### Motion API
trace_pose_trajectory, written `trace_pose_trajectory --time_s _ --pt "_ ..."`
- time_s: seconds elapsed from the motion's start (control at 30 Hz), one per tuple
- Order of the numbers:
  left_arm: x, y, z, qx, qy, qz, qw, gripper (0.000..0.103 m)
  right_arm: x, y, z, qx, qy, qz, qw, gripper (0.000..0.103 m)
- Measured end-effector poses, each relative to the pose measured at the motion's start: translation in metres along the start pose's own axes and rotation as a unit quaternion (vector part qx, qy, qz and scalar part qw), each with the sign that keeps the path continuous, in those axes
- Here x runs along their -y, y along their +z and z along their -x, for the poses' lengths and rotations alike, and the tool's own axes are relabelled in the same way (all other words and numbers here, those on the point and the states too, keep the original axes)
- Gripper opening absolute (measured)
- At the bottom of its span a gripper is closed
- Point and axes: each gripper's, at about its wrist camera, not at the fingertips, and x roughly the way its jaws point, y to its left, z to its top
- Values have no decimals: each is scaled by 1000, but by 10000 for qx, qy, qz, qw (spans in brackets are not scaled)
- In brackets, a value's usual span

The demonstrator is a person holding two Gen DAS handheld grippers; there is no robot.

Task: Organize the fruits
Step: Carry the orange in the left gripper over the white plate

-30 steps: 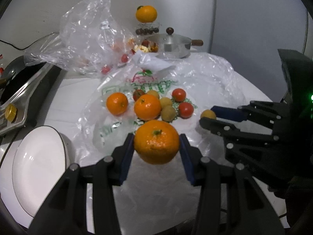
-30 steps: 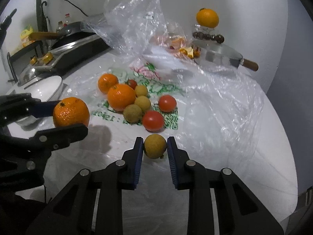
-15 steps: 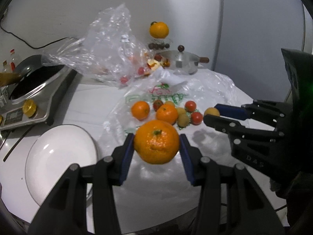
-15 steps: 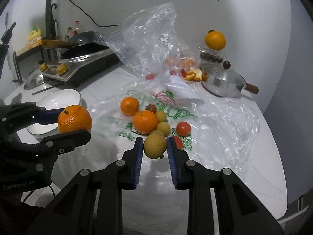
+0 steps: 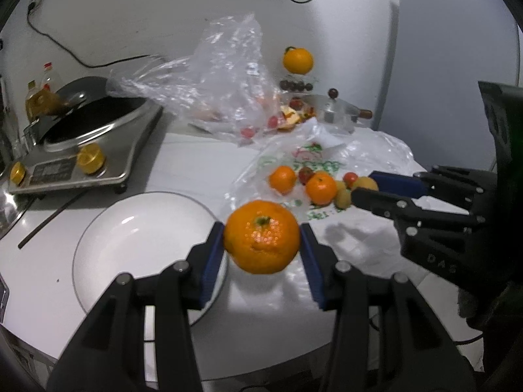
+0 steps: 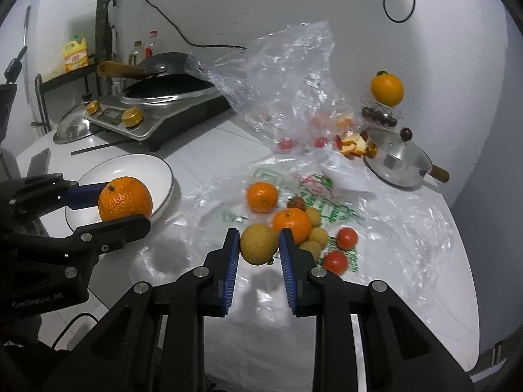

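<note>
My left gripper (image 5: 262, 241) is shut on a large orange (image 5: 261, 236) and holds it in the air just right of a white plate (image 5: 108, 254). It also shows in the right wrist view (image 6: 125, 200), over the plate's rim (image 6: 168, 176). My right gripper (image 6: 259, 245) is shut on a small yellow-brown fruit (image 6: 259, 243), lifted above the table. On a printed plastic bag (image 6: 327, 196) lie two oranges (image 6: 262, 196), several yellow-brown fruits (image 6: 318, 236) and tomatoes (image 6: 347, 237).
A stove with a black pan (image 5: 88, 130) stands at the back left. A crumpled clear bag (image 5: 225, 88) and a steel lidded pot (image 6: 397, 163) stand at the back, with an orange (image 6: 386, 89) on a stand. A chopstick (image 5: 49, 222) lies by the plate.
Both grippers have pulled back and swung left with their fruits; the plate and stove have come further into view. The fruit pile looks farther away.
</note>
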Motion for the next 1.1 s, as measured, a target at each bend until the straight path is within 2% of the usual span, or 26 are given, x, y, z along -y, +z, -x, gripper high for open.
trace_pose_trajectory --time_s 0.47,1.1 --pt "-53 -14 6 -32 221 318 9992 47 -46 18 -15 -8 194 306 9993 27" --pt "-84 -39 -20 -547 304 576 9964 47 -87 32 -33 -143 386 650 9970 27"
